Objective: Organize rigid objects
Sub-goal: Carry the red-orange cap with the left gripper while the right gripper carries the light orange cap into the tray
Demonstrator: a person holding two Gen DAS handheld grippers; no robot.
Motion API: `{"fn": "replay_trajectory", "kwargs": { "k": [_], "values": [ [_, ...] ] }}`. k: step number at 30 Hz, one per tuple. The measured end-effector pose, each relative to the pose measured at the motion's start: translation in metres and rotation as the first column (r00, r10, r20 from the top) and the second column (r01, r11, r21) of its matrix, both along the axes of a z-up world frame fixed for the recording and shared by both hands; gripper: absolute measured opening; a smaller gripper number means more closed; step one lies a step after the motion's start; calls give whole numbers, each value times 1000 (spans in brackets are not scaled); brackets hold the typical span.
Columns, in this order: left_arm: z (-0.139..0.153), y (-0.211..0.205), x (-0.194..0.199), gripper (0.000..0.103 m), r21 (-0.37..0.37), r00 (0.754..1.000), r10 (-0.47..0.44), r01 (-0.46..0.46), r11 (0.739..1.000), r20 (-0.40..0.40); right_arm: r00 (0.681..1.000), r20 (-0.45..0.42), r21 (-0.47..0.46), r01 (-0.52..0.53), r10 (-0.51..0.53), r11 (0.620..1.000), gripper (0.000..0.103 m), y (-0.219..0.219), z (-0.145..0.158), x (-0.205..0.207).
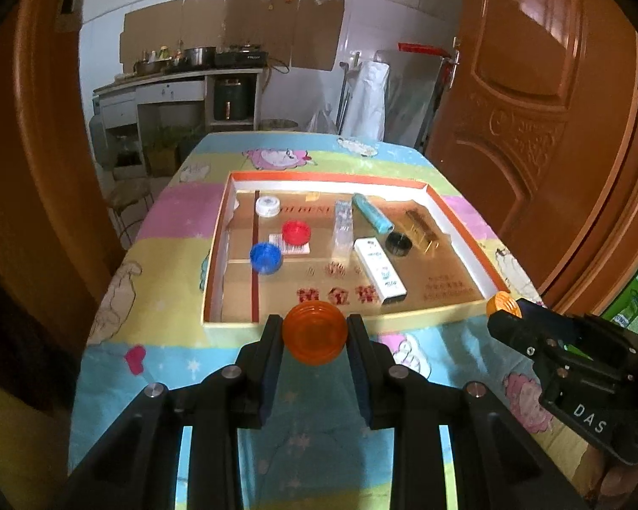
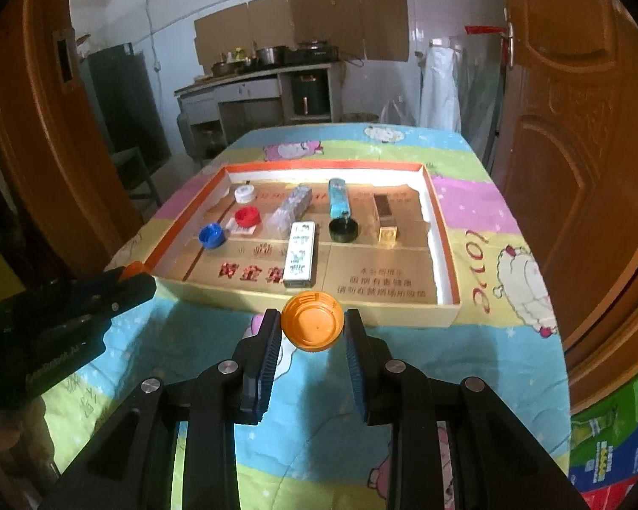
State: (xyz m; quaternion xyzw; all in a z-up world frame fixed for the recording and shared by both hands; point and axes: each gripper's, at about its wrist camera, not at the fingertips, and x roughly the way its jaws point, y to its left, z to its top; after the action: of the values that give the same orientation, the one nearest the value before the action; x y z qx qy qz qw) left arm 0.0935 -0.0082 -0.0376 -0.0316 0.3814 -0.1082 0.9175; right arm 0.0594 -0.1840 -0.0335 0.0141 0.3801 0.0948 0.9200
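Grippers (image 1: 314,333) (image 2: 312,327) each clamp an orange cap (image 1: 314,331) (image 2: 312,325).

My table wears a bright patchwork cloth (image 1: 183,221) of pink, yellow, green and blue squares printed with cartoon sheep. Past its far edge I see a white kitchen counter (image 1: 178,80) crowded with metal pots (image 1: 199,55), and flat brown cardboard sheets (image 1: 234,25) fixed to the white tiled wall above it. A dark round appliance (image 1: 232,100) sits in the open shelf under the counter. On my right stands a carved brown wooden door (image 1: 531,106), with something white (image 2: 440,85) hanging just beside it.
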Motion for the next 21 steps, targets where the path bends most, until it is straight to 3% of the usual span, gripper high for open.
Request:
{"fn": "replay_trajectory", "kwargs": {
  "k": [11,21],
  "values": [
    [11,-19,31,30,12,1000,-23,23,1000,10,999,37,-2,18,-18,1000,31,-17,16,27],
    [7,-32,59,30,33,1000,-31,31,999,-6,999,27,-2,25,-25,1000,31,-29,12,59]
  ]
}}
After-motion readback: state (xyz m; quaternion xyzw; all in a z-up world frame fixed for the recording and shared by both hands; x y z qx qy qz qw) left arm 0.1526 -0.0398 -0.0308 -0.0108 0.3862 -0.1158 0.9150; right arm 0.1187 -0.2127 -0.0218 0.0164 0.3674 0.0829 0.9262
